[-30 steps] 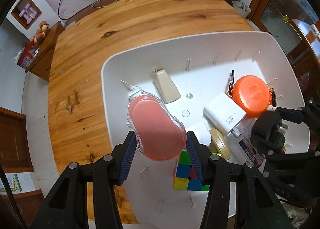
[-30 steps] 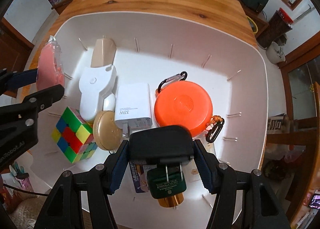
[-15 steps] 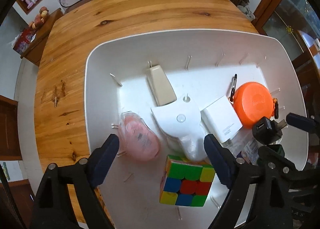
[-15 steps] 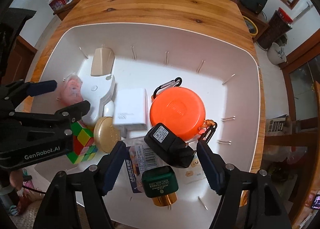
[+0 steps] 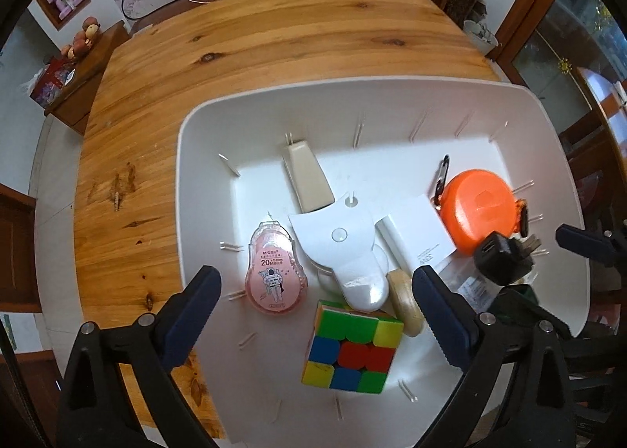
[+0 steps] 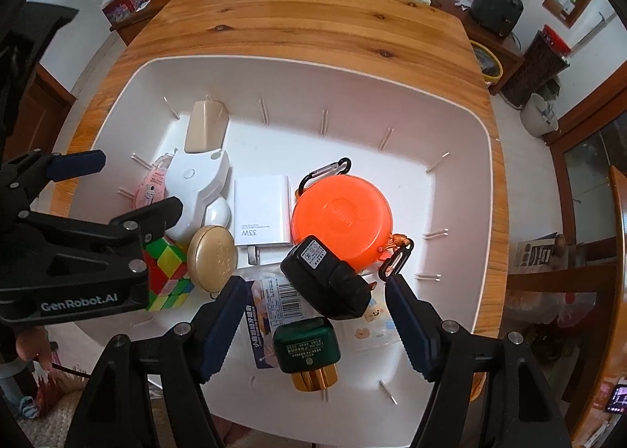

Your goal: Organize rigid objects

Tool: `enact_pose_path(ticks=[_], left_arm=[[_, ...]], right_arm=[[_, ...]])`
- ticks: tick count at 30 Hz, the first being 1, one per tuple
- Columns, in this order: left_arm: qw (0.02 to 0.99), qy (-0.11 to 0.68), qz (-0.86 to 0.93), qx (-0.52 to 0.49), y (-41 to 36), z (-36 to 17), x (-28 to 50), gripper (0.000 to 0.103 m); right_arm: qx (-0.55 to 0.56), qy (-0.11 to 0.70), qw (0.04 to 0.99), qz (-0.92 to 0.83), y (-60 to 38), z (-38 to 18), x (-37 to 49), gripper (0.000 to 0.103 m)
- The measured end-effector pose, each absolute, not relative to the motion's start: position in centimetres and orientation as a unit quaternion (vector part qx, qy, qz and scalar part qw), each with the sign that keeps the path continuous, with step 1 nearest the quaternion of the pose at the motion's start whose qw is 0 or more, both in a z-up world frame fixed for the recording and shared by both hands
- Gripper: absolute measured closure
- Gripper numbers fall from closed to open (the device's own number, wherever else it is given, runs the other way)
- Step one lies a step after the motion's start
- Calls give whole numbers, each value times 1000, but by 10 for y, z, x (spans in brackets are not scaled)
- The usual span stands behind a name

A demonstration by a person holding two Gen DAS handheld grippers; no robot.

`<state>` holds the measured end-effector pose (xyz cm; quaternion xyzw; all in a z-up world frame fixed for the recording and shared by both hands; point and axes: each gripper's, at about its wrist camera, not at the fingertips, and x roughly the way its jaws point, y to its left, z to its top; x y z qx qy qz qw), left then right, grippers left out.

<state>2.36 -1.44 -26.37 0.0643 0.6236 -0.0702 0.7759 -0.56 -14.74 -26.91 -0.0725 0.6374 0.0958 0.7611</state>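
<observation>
A white bin (image 5: pixel 196 158) (image 6: pixel 462 134) on the wooden table holds the objects. My left gripper (image 5: pixel 317 311) is open and empty above the bin's left part. A pink correction tape (image 5: pixel 274 271) lies flat just ahead of its left finger, beside a colour cube (image 5: pixel 350 348) (image 6: pixel 166 271). My right gripper (image 6: pixel 315 315) is open and empty. A black plug adapter (image 6: pixel 329 277) (image 5: pixel 503 258) lies between its fingers, leaning on an orange round case (image 6: pixel 341 213) (image 5: pixel 480 209). The left gripper shows in the right wrist view (image 6: pixel 129 189).
The bin also holds a white charger (image 6: pixel 263 209), a white and beige device (image 5: pixel 337 240), a gold round tin (image 6: pixel 211 256), a green and gold box (image 6: pixel 307 346) and a printed packet (image 6: pixel 270 307). The wooden table (image 5: pixel 243 52) stretches beyond. Chairs and cabinets stand around.
Both grippers opened and drew back. The pink tape left my left gripper and now lies flat in the bin. The black adapter left my right gripper and rests against the orange case.
</observation>
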Motion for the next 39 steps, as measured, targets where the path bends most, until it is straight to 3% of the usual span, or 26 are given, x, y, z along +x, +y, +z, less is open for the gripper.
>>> enact_pose_path(ticks=[16, 25, 29, 32, 39], left_arm=[[839, 534, -43, 96, -8, -151, -7, 5], [879, 473, -11, 62, 11, -84, -21, 5], [887, 460, -2, 43, 17, -66, -24, 5], [891, 453, 2, 32, 18, -55, -27, 5], [900, 436, 9, 26, 16, -42, -39, 5]], right_arm=[[-33, 581, 806, 109, -150, -196, -26, 29], [-10, 537, 836, 110, -151, -140, -36, 29], [-5, 513, 852, 104, -150, -113, -39, 29], [-8, 492, 865, 102, -150, -96, -42, 22], [-7, 458, 884, 95, -157, -65, -51, 22]])
